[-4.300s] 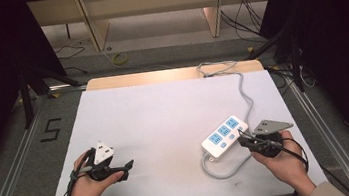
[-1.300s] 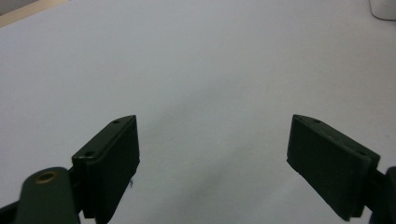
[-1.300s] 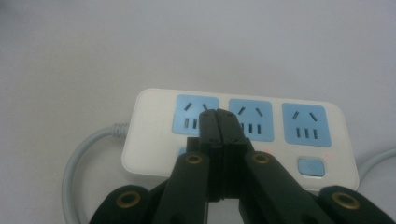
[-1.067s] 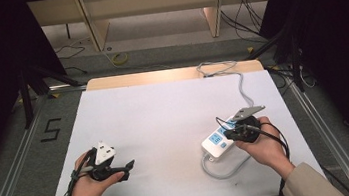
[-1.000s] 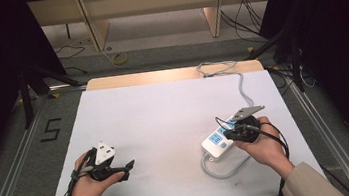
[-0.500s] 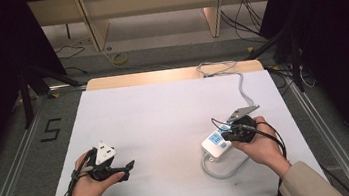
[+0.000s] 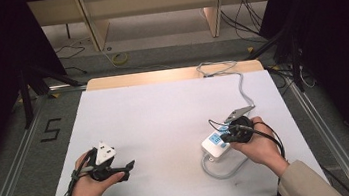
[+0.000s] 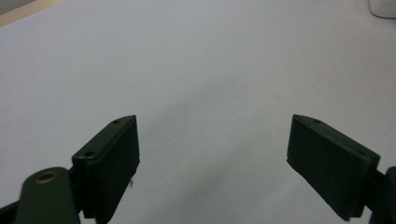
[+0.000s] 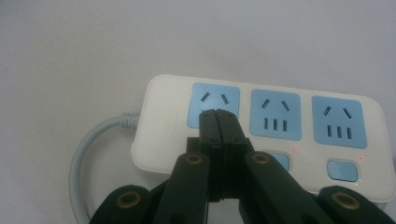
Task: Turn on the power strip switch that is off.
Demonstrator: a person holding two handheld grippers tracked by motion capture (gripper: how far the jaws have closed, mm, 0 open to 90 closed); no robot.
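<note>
White desk point(image 7: 164, 109) in a dark room: power strip point(image 9: 261, 126) sits near right, right hand-held gripper point(image 9: 218, 116) pinched together over its left-end socket, seemingly pressing a switch, so next a firm push; left hand-held gripper point(image 8: 212, 154) idles with jaws apart.

White power strip point(image 9: 261, 135) with three blue sockets lies flat, perhaps switched on.

Left claw point(image 8: 212, 154) gapes wide; right claw point(image 9: 218, 116) is closed.
</note>
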